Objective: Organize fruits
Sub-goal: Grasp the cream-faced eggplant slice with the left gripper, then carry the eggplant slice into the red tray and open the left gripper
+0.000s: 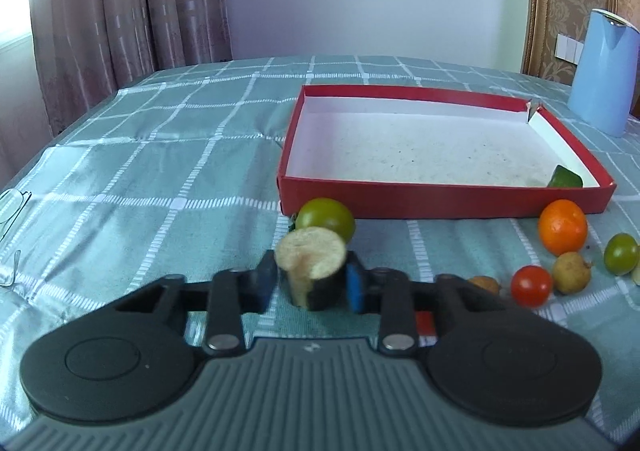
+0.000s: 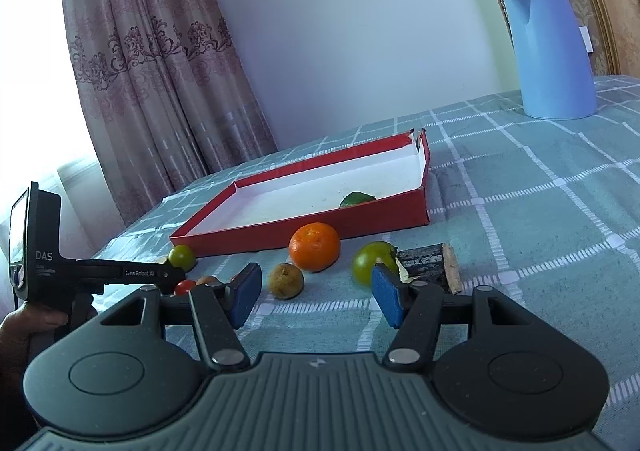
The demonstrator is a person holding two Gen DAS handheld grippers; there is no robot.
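Note:
My left gripper (image 1: 312,283) is shut on a short dark-skinned cane piece (image 1: 314,259) with a pale cut end, just in front of a green tomato (image 1: 326,217). The red box (image 1: 440,197) lies behind, with one green fruit (image 1: 566,177) in its near right corner. My right gripper (image 2: 316,297) stands open above the cloth with nothing between its pads. Beyond it lie a brown longan (image 2: 286,281), an orange (image 2: 315,246), a green tomato (image 2: 370,263) and a second cane piece (image 2: 428,265).
A blue kettle (image 2: 548,51) stands at the back right of the checked tablecloth. A red cherry tomato (image 1: 531,285), a longan (image 1: 571,272) and a small green tomato (image 1: 621,253) lie right of my left gripper. Glasses (image 1: 12,207) rest at the left edge.

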